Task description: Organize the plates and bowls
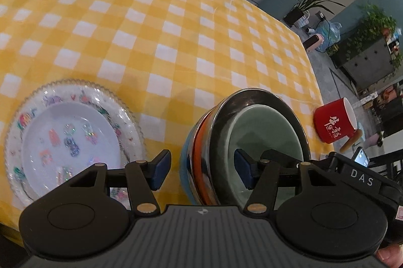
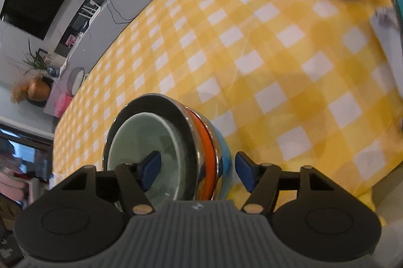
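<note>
Nested bowls point(image 1: 241, 142) on the checked tablecloth point(image 1: 151, 28), beside stacked plates point(image 1: 70, 137) — left gripper point(image 1: 201, 169) and right gripper point(image 2: 196, 171) both released, straddling opposite rims. Best closed evenly, pads low on the wall — stack kept level.

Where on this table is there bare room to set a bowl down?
The checked cloth beyond the plates and bowl stack is bare. A narrower strip lies between them. It is crowded near the red mug at the table's edge.
</note>
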A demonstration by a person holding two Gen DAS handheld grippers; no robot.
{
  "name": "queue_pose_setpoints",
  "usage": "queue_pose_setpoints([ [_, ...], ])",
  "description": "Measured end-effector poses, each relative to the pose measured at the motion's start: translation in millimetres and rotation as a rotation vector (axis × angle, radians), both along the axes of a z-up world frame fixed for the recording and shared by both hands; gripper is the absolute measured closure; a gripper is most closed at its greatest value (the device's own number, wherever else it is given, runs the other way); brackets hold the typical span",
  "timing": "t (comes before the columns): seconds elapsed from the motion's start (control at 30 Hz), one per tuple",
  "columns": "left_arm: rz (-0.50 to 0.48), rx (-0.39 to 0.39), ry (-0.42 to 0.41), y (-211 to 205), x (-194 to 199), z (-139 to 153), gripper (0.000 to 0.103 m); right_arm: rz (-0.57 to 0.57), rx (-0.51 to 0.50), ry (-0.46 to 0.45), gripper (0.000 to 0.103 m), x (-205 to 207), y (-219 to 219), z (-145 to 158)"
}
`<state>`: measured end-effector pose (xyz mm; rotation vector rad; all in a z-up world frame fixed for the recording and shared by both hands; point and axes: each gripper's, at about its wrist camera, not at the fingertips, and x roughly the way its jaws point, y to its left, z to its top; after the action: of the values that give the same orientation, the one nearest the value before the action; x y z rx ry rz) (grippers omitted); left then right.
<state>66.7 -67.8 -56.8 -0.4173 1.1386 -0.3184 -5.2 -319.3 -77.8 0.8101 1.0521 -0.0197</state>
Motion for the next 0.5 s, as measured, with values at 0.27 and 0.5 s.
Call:
queue_pose_setpoints([
  [0.27, 0.020, -0.043, 0.029, 4.7, 1.0, -8.1, 0.047, -0.037, 0.059, 0.018, 0.043, 0.0, -2.4, -5.9],
  [0.5, 0.020, -0.052, 0.040, 4.3, 2.5, -10.6, 0.055, -0.049, 0.082, 0.050, 0.049, 5.9, -11.1, -15.5],
])
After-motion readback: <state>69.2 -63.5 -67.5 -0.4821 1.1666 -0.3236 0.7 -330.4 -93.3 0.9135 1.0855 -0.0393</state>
